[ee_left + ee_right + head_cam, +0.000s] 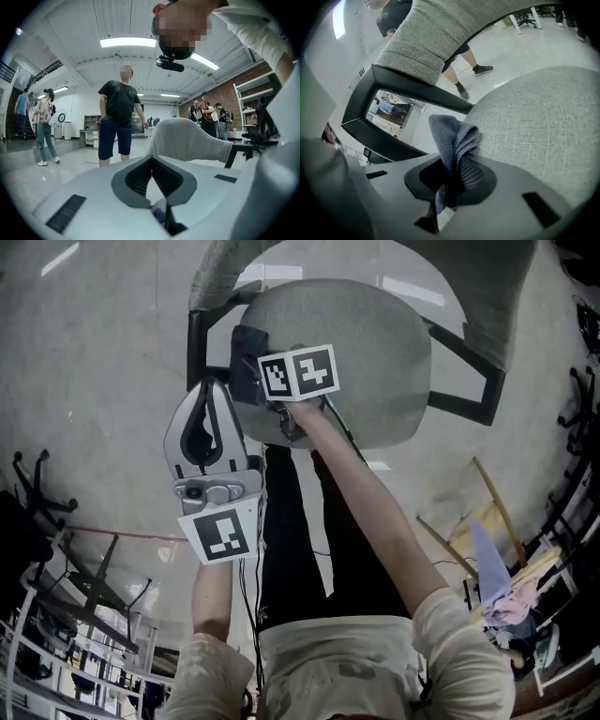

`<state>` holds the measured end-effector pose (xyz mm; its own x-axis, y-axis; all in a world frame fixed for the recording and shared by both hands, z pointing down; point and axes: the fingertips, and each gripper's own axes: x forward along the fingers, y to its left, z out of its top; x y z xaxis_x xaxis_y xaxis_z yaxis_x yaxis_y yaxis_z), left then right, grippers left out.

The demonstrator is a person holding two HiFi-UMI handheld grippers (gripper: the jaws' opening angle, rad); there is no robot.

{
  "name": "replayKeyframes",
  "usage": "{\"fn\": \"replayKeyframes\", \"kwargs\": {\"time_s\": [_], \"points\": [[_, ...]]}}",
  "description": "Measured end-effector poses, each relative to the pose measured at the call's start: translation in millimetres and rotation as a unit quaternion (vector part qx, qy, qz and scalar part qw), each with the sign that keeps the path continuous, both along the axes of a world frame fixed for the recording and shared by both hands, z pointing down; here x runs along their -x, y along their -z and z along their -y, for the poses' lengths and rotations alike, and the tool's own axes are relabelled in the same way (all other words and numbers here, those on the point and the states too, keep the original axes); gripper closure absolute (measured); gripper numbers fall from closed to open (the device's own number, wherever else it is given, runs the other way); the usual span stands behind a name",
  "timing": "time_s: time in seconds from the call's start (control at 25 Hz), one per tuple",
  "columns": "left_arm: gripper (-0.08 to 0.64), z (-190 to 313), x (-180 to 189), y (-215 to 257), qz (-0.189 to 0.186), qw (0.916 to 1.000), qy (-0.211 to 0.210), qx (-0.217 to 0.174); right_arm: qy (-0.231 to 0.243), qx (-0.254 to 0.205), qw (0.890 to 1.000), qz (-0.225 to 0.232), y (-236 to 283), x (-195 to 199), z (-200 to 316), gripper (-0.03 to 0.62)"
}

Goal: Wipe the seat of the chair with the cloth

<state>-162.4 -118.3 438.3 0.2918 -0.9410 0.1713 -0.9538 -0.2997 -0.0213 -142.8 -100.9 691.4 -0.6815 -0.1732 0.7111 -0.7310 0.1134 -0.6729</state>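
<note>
At seat (pixel 543 122) edge, R tool (pixel 454 164) pinches cloth (pixel 451 133) (head view hides grip); L tool (pixel 151 160) closed, empty.

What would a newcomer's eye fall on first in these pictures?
The dark blue cloth, pinched in the right gripper, stands out against the edge of the grey chair seat. In the head view, the left gripper, shut and empty, is held beside the seat, nearer the person.

Bright, even light falls from ceiling strips (pixel 127 42) above the left claw (pixel 151 160). Fisheye bending, dark corners. The cloth (pixel 452 138) in the right claw (pixel 454 163) is sharp, its near body soft.
</note>
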Motion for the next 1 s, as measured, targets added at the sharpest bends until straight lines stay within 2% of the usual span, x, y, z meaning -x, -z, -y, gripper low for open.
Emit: {"fn": "replayKeyframes", "kwargs": {"time_s": [0.32,0.64,1.0], "points": [[0.545,-7.0,-25.4,-2.6,-0.015,0.9998,-0.006,0.009,0.003,-0.016,0.998,-0.054,-0.4,-54.8,-9.4,0.542],[0.545,-17.0,-72.9,-3.6,-0.028,0.9989,-0.036,0.014,-0.035,-0.012,0.996,-0.086,-3.4,-129.5,-21.0,0.543],[0.545,-24.7,-126.7,-0.4,-0.033,0.9957,-0.086,0.012,-0.041,-0.031,0.989,-0.139,-2.9,-203.4,-31.1,0.542]]}}
